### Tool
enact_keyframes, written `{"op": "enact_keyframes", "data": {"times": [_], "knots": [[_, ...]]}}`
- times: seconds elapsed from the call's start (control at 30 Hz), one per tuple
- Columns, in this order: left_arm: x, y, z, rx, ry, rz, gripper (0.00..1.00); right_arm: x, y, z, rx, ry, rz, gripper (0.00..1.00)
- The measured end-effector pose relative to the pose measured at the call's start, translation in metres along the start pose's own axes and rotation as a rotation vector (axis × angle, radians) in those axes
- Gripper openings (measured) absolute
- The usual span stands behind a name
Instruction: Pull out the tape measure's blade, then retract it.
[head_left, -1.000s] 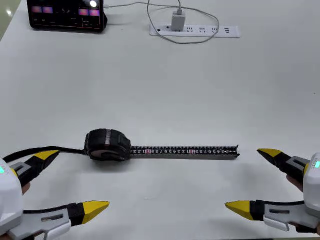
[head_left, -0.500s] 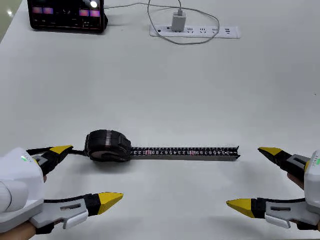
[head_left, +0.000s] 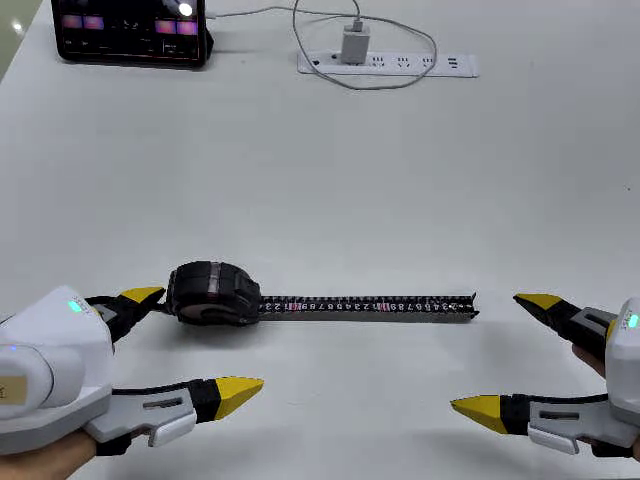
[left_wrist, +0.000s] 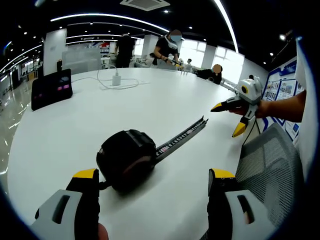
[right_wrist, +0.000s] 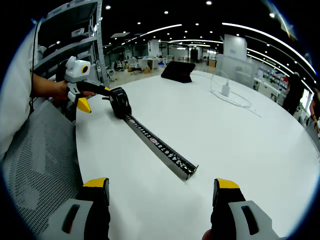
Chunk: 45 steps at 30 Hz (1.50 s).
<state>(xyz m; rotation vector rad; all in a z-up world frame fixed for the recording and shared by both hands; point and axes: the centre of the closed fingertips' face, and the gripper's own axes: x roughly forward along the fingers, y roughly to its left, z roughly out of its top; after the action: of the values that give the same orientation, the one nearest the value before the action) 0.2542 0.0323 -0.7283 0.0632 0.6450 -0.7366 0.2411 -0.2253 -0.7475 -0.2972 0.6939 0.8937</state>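
Observation:
A black tape measure case (head_left: 213, 292) lies on the white table (head_left: 330, 190), its blade (head_left: 368, 305) drawn out to the right and ending in a hook (head_left: 473, 302). My left gripper (head_left: 203, 342) is open just left of the case; in the left gripper view the case (left_wrist: 126, 159) sits close ahead between the yellow-tipped jaws. My right gripper (head_left: 508, 352) stands open a little right of the hook. The right gripper view has the blade (right_wrist: 156, 144) running from the hook (right_wrist: 192, 172) to the case (right_wrist: 119, 101). Nothing is held.
A black tablet (head_left: 132, 28) and a white power strip (head_left: 388, 63) with a plugged charger and cable lie at the table's far side. A person's hand holds the left gripper (right_wrist: 80, 89). People stand in the room behind the table.
My left gripper has moved right and forward toward the tape measure case, its jaws still open. The tape measure and the right gripper have stayed where they were.

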Motion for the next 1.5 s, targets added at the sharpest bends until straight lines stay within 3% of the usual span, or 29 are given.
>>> {"op": "enact_keyframes", "data": {"times": [0.27, 0.83, 0.93, 1.0, 1.13, 1.5], "knots": [[0.002, -0.001, 0.002, -0.020, -0.010, 0.016, 0.87, 0.000, 0.001, -0.002, 0.000, 0.006, 0.002, 0.83], [0.014, 0.006, 0.004, -0.128, -0.027, 0.168, 0.84, -0.002, -0.017, -0.003, -0.027, 0.031, 0.023, 0.72], [0.015, 0.010, 0.006, -0.192, -0.058, 0.185, 0.84, -0.002, -0.019, -0.003, -0.039, 0.033, 0.024, 0.69], [0.017, 0.010, 0.005, -0.169, -0.049, 0.190, 0.84, -0.001, -0.021, -0.004, -0.044, 0.039, 0.028, 0.68], [0.018, 0.013, 0.006, -0.196, -0.070, 0.215, 0.82, -0.001, -0.022, -0.004, -0.066, 0.044, 0.039, 0.61], [0.025, 0.019, 0.008, -0.248, -0.093, 0.288, 0.80, 0.002, -0.031, -0.006, -0.095, 0.064, 0.061, 0.55]]}}
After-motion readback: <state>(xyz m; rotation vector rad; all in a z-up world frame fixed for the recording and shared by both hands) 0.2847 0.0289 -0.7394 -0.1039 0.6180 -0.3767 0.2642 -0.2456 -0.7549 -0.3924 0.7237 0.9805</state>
